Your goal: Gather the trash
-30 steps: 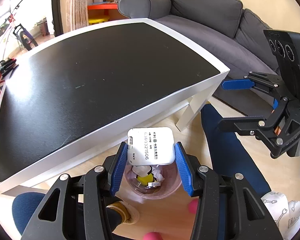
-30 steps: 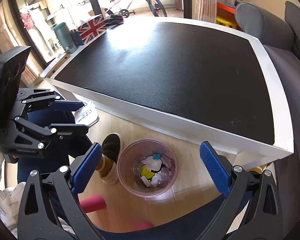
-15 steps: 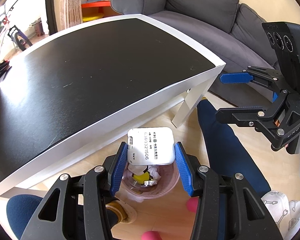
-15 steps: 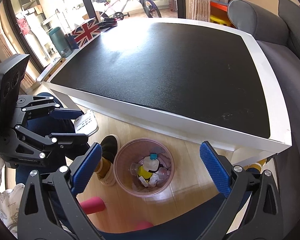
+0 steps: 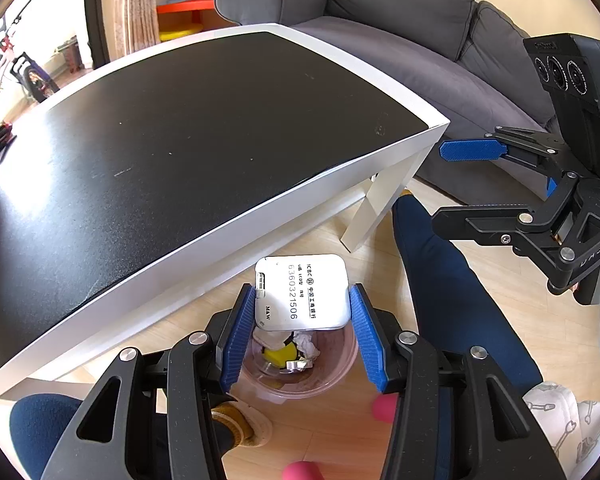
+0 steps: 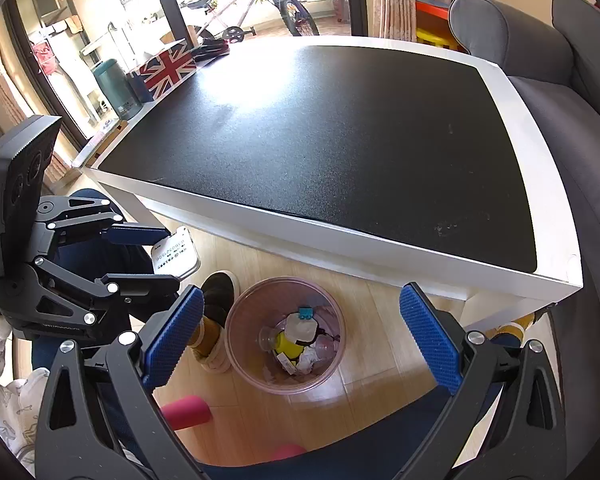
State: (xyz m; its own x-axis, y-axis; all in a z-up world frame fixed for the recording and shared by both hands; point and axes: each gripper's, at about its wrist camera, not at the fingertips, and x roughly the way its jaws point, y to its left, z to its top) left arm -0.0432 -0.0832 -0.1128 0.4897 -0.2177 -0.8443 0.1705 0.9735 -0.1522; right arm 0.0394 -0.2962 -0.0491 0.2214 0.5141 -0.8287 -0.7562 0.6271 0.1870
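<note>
Trash in play is a white card-like packet [image 5: 302, 292] with printed numbers, clamped between the blue pads of the left gripper [image 5: 302, 330] and held over the pink bin [image 6: 236, 340] on the floor, just beside the near edge of the table [image 5: 260, 216]; the bin already has a yellow piece, crumpled paper and other bits inside; the black table top shows no trash left; the right gripper [image 6: 300, 340] is spread wide and empty; likely only the drop remains.
</note>
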